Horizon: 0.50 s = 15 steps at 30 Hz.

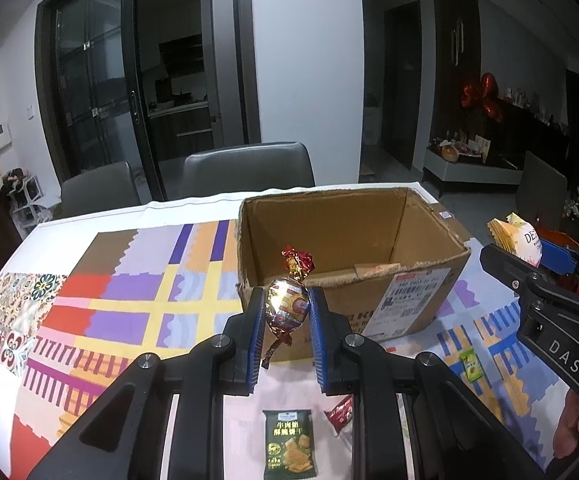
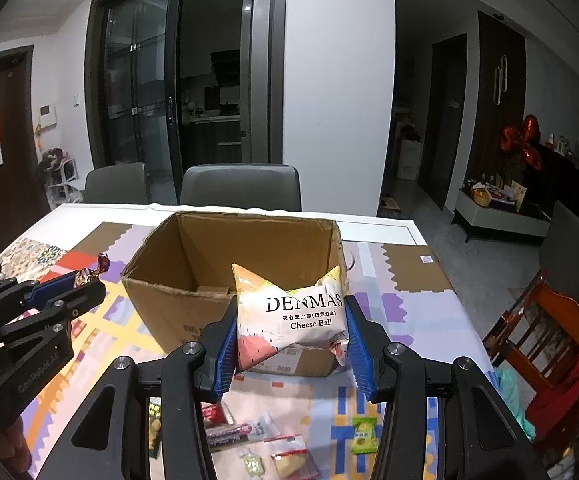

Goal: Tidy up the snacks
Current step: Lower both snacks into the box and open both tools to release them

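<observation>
box (image 1: 369, 240) brown | candy (image 1: 288, 307) gold-red foil | cheese ball bag (image 2: 291, 326) white, pink | tablecloth (image 1: 129, 300) multicolour patchwork

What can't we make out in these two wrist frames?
- Cardboard box floor: near wall hides most of it in both views.
- Red packet, left wrist view: left gripper, shut on the foil candy, covers part.
- Packets on table, right wrist view: right gripper, holding the Cheese Ball bag, covers some; print too small.

Left gripper (image 1: 288, 312) raised above table level, blue pads (image 1: 256, 330) clamped on a foil candy (image 1: 288, 307). Right gripper (image 2: 291, 330) also raised, level, pads (image 2: 356, 354) squeezing a snack bag (image 2: 289, 320). Grippers side by side, apart.
</observation>
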Each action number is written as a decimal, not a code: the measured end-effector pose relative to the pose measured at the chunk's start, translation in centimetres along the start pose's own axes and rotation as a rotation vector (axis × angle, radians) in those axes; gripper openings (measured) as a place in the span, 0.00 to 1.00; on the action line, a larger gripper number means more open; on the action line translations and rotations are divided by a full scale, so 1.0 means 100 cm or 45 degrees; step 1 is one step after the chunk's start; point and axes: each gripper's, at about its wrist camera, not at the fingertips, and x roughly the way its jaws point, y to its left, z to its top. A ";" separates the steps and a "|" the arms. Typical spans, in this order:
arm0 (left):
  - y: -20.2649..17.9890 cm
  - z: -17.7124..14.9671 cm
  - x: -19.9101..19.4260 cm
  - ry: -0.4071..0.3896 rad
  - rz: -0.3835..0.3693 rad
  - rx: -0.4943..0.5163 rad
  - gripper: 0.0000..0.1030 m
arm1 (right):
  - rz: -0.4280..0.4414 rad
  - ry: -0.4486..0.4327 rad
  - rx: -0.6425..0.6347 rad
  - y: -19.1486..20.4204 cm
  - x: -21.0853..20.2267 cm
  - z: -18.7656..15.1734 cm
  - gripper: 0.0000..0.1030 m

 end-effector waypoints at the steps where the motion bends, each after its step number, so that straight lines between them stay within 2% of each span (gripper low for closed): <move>1: 0.000 0.001 0.001 0.000 -0.002 -0.001 0.22 | -0.003 -0.002 -0.001 -0.001 0.001 0.002 0.47; 15: -0.002 0.019 0.020 -0.012 -0.009 0.010 0.22 | -0.019 -0.026 -0.005 -0.005 0.021 0.021 0.47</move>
